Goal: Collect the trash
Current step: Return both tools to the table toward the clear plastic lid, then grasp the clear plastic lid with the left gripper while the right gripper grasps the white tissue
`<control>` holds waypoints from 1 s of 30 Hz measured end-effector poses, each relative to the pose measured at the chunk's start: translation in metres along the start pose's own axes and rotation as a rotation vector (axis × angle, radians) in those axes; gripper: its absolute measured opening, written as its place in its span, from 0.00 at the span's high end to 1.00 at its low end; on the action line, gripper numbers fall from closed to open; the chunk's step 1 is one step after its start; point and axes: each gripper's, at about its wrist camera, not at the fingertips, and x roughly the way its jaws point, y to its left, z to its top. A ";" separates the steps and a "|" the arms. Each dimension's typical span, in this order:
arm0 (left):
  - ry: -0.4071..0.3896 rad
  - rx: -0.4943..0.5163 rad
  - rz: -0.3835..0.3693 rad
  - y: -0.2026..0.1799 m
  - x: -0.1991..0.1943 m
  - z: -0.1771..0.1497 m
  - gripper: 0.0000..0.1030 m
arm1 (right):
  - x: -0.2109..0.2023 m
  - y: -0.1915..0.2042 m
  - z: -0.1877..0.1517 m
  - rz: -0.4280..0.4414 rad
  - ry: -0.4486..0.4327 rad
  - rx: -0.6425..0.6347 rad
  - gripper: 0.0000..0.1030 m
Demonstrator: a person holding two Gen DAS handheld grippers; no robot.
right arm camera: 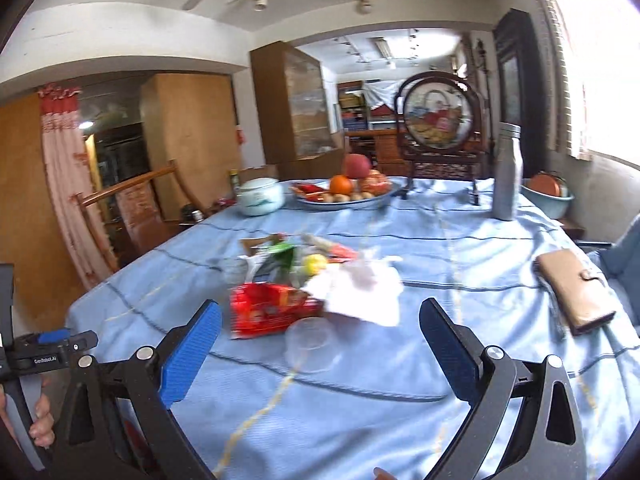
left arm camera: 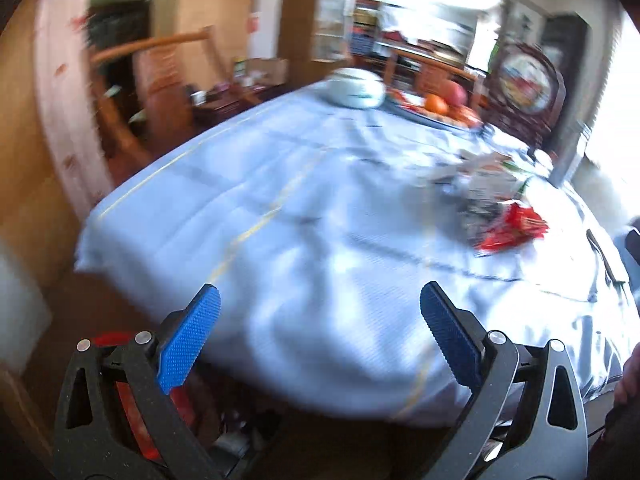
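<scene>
- Right gripper [right arm camera: 320, 344]: jaws spread wide, nothing between them, aimed at the trash.
- Left gripper [left arm camera: 320, 334]: likewise wide and empty, over the table's near edge.
- Trash pile [right arm camera: 316, 284]: mid-table on the blue cloth (red wrapper [right arm camera: 268, 310], tissue, clear cup), bunched for pickup.
- Wallet [right arm camera: 576, 294]: near the right edge, apart.

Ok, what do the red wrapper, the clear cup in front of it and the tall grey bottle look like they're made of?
Red wrapper: probably thin plastic film, glossy and crinkled, with printed markings.
Clear cup: looks like thin disposable plastic, since the blue tablecloth shows straight through it; glass can't be ruled out.
Tall grey bottle: likely metal, with a matte, slightly brushed grey finish and a soft sheen.
</scene>
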 end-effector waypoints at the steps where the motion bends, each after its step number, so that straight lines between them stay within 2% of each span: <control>1: 0.001 0.033 -0.022 -0.014 0.008 0.007 0.07 | 0.003 -0.007 0.001 -0.014 0.002 0.007 0.05; 5: -0.004 0.133 -0.081 -0.059 0.033 0.034 0.07 | 0.021 -0.030 0.009 -0.061 0.019 0.019 0.05; 8: -0.015 0.190 -0.121 -0.084 0.048 0.049 0.07 | 0.035 -0.039 0.011 -0.064 0.035 0.028 0.05; 13: -0.047 0.225 -0.088 -0.097 0.076 0.077 0.07 | 0.059 -0.046 0.010 -0.035 0.094 0.035 0.05; 16: -0.008 0.190 -0.061 -0.083 0.099 0.094 0.07 | 0.065 -0.053 0.011 0.019 0.111 0.081 0.05; 20: 0.056 0.074 -0.099 -0.066 0.137 0.124 0.06 | 0.076 -0.063 0.009 0.058 0.161 0.144 0.05; 25: 0.142 0.082 -0.079 -0.076 0.185 0.138 0.06 | 0.089 -0.078 0.003 0.094 0.218 0.240 0.05; 29: 0.231 0.081 -0.108 -0.084 0.218 0.134 0.07 | 0.097 -0.072 0.000 0.109 0.267 0.219 0.05; 30: 0.246 0.085 -0.107 -0.085 0.222 0.132 0.10 | 0.098 -0.070 0.000 0.109 0.272 0.209 0.05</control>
